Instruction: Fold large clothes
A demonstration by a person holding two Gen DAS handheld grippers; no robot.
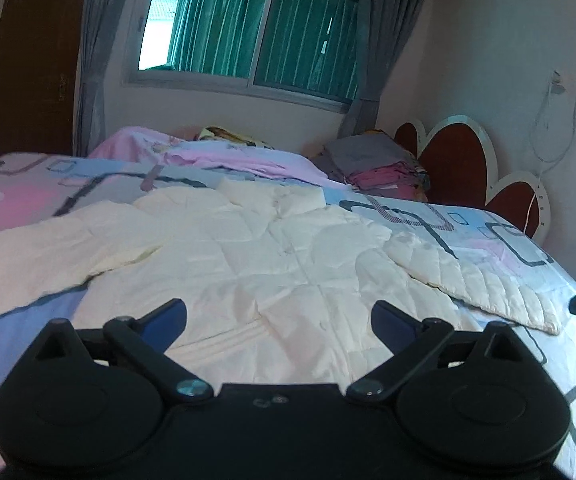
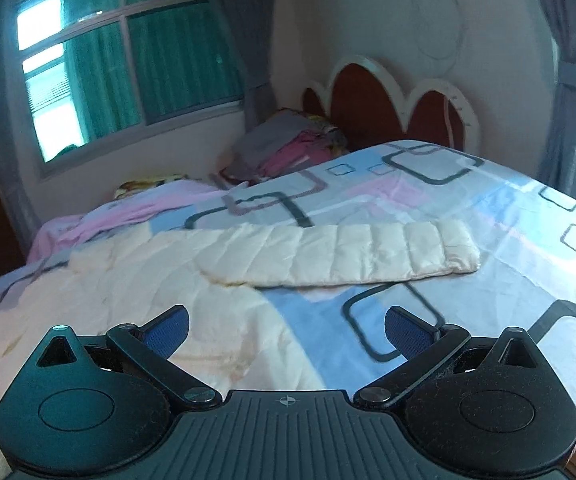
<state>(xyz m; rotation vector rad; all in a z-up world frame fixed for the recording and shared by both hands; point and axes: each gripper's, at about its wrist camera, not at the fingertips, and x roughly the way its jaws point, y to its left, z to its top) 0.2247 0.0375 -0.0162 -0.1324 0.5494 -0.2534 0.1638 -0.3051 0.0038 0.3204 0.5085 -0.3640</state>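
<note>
A cream quilted jacket (image 1: pixel 247 248) lies spread flat on the bed (image 1: pixel 528 248), over a sheet printed with pink, blue and grey squares; one sleeve (image 2: pixel 348 254) stretches out from the jacket's body toward the headboard (image 2: pixel 372 100) side, lying straight on the sheet; the other sleeve (image 1: pixel 59 240) runs off the opposite way; the left tongs (image 1: pixel 279 316) hover just above the jacket's near hem, released, fingers spread wide with nothing between them; the right tongs (image 2: pixel 286 328) hang over the jacket's edge where it meets bare sheet, likewise released and grasping nothing; beyond the jacket, a pile of folded clothes (image 1: pixel 376 168) sits beside the headboard, and a pink blanket (image 1: pixel 227 156) lies bunched below the window (image 1: pixel 247 28).
</note>
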